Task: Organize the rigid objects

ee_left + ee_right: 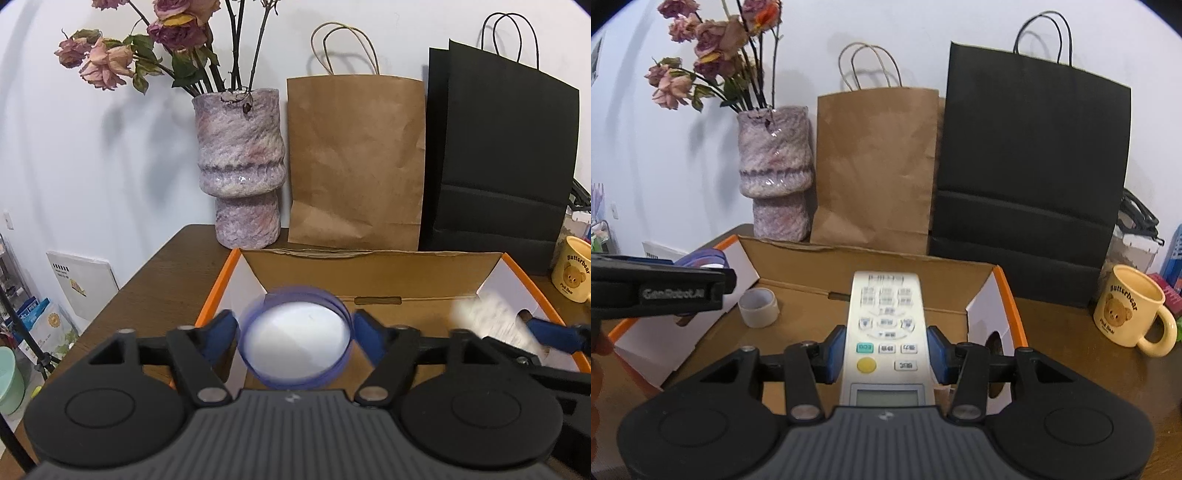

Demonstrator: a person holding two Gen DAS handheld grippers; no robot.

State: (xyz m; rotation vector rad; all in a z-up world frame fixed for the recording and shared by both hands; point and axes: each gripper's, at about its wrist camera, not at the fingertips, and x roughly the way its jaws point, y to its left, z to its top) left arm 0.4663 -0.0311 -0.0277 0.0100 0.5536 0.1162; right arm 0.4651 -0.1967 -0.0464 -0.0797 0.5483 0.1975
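Purple tape roll (295, 338) hangs between my left gripper's (295, 332) opened pads, over the orange-edged cardboard box (376, 273); my right gripper (886, 354) clamps the white remote control (885, 332). Next, I lower the remote inside.

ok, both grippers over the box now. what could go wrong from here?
1. The purple tape roll is blurred between the left gripper's open jaws, apparently falling, and may roll or bounce in the box.
2. The right gripper grips the remote near its screen end; the long free end may tip.
3. The remote could land on the beige tape roll.
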